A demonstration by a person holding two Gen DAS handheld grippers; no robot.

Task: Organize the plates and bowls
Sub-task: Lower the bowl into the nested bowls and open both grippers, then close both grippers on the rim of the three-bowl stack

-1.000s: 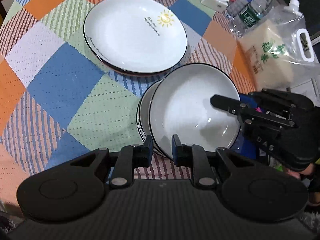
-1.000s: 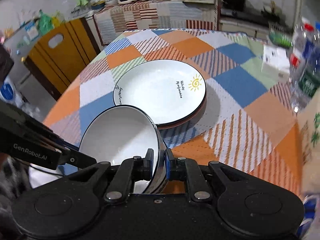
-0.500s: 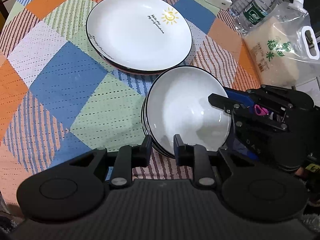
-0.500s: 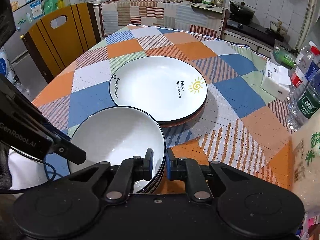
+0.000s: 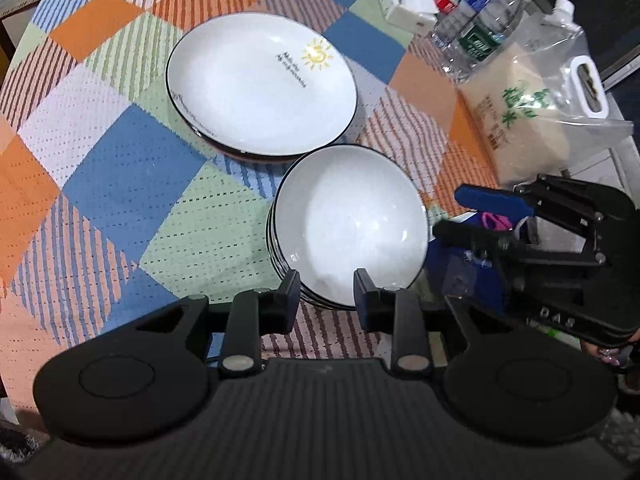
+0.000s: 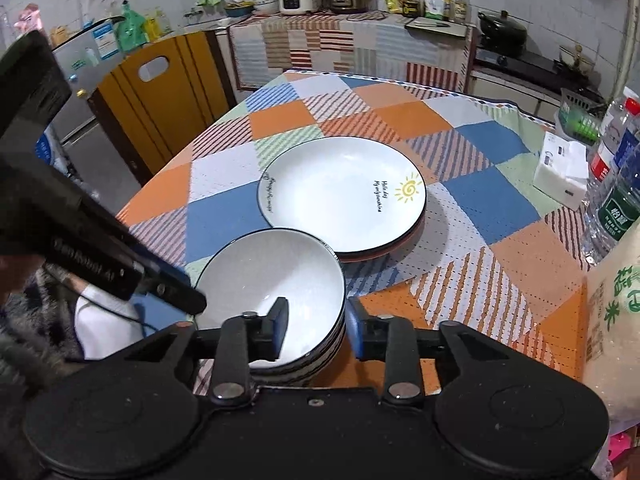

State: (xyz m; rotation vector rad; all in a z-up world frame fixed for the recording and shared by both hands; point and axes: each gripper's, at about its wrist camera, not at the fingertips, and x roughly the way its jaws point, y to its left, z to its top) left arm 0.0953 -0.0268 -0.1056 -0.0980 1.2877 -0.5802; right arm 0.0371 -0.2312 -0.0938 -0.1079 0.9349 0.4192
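A stack of white bowls with black rims (image 5: pixel 348 220) sits near the table's front edge; it also shows in the right wrist view (image 6: pixel 276 292). Behind it lies a stack of white plates, the top one with a sun drawing (image 5: pixel 262 84) (image 6: pixel 342 192). My left gripper (image 5: pixel 325 290) is open and empty at the stack's near rim. My right gripper (image 6: pixel 314 326) is open, its jaws on either side of the top bowl's rim, apart from it. The right gripper also shows in the left wrist view (image 5: pixel 460 216), beside the bowls.
A checked cloth (image 5: pixel 100 160) covers the table. A bag of rice (image 5: pixel 532 116), water bottles (image 5: pixel 476 28) and a white box (image 5: pixel 404 4) stand at the right. A yellow chair (image 6: pixel 160 96) stands beyond the far left edge.
The right gripper set the tilted bowl flat on the bowl stack and opened, letting it go. The left gripper also opened wider. Both pulled back a little.
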